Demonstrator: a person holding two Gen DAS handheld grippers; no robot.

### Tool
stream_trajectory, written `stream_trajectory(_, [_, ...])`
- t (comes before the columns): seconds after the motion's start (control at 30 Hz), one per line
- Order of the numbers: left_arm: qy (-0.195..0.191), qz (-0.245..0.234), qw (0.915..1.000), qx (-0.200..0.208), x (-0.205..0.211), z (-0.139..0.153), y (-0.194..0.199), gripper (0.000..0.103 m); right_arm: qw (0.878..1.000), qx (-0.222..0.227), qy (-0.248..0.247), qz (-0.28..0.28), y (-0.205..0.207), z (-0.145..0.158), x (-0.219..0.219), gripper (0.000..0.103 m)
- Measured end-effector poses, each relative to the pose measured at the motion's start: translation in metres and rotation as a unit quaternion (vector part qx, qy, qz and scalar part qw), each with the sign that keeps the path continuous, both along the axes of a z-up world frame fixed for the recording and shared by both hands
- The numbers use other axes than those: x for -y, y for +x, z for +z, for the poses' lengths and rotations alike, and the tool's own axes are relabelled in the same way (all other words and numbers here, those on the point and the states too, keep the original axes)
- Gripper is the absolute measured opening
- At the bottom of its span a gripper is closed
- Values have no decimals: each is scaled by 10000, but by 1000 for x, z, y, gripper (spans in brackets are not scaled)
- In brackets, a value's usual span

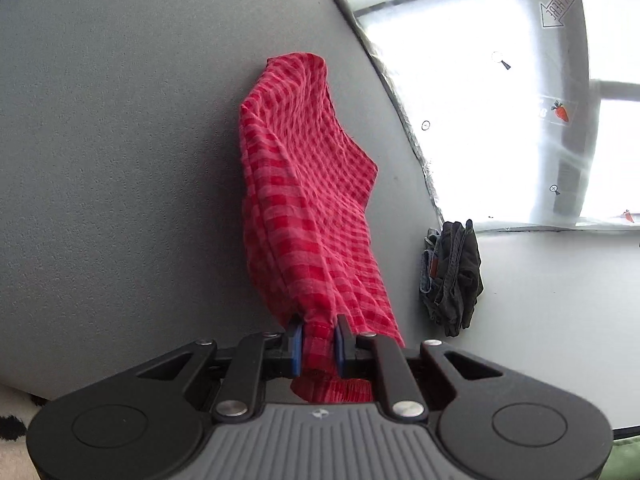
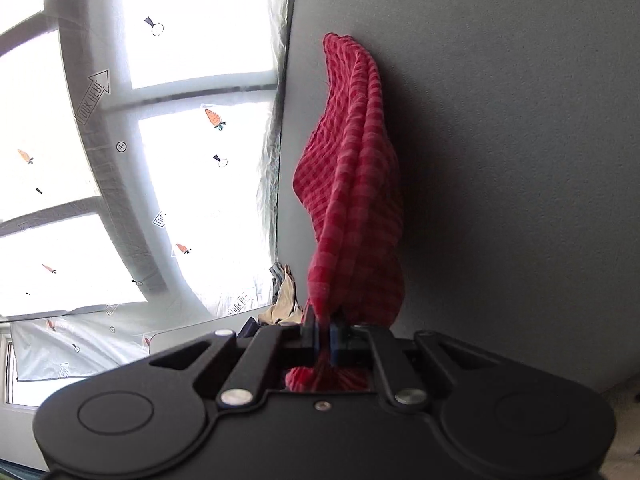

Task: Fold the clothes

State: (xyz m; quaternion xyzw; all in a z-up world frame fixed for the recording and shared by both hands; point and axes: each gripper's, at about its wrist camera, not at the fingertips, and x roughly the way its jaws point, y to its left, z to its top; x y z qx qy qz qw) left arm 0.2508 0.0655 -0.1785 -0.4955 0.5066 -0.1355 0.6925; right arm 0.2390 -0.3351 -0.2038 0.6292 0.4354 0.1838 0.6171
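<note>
A red checked garment (image 1: 304,200) hangs from both grippers above the grey table (image 1: 120,140), its far end touching the tabletop. My left gripper (image 1: 319,340) is shut on one part of its elastic waistband, which bunches behind the blue pads (image 1: 296,344). In the right wrist view the same red garment (image 2: 356,208) stretches away from my right gripper (image 2: 323,336), which is shut on another part of the waistband. The cloth hangs in long folds between the grippers and the table (image 2: 500,160).
A dark crumpled garment pile (image 1: 452,276) lies on the table near its far edge. Beige and dark clothes (image 2: 282,300) lie left of the right gripper. A bright window with a printed carrot curtain (image 2: 120,140) stands behind the table edge.
</note>
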Motion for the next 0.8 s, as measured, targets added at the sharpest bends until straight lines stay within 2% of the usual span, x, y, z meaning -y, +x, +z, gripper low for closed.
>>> stream_trajectory(0.1, [-118,268,9983,-494,0,-23,2,16,9985,-419,281,-207,0,-17,4,4])
stream_trajectory(0.17, [-190,363,9981,-458,0,-23,5,16,9957,-688,513,-349,4,-28,7,4])
stream_trajectory(0.33, [-325,474,9980,-277,0,-15,23,16,9960,-566,577,-383,17,-25,8,4])
stream_trajectory(0.5, [-636,667,9956,-182,3,-11,56,16,9929,-629,820,-588,37,-27,12,4])
stream_trajectory(0.8, [-318,739,9967,-124,12,-13,119,16,9865,-908,1052,-869,96,-44,17,4])
